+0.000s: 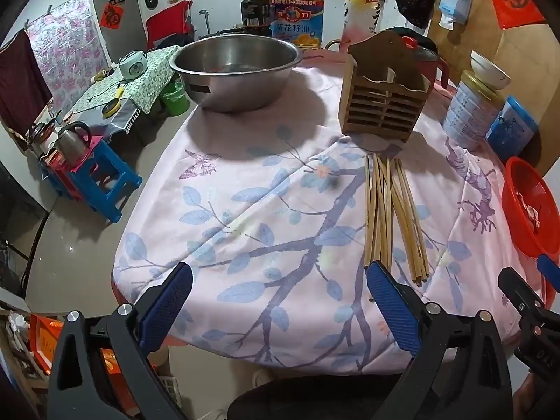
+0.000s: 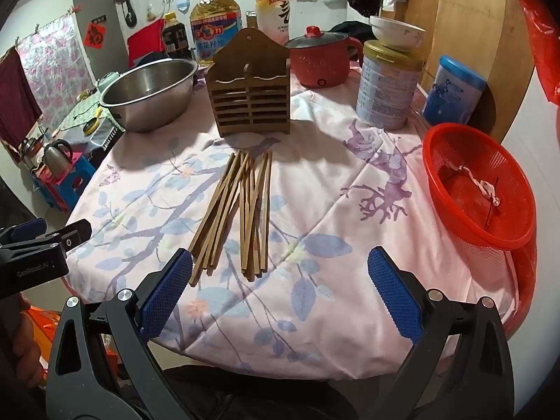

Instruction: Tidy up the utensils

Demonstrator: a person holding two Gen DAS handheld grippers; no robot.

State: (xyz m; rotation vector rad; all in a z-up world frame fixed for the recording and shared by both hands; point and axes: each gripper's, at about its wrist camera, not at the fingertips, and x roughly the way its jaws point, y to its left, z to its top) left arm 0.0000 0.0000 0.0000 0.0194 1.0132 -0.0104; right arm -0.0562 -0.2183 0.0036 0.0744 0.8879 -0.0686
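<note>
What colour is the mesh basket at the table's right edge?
Red: the round plastic mesh basket shows best in the right wrist view.

Chopsticks [image 1: 388, 217] loose on tablecloth [image 1: 245, 210], wooden holder [image 1: 383, 105] behind

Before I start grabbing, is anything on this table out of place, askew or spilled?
Only the chopsticks: they lie loose on the floral cloth in a splayed, crossing pile in front of the wooden holder, which stands upright with nothing showing above its rim. A white bowl perches on the tin. Nothing is spilled.
</note>
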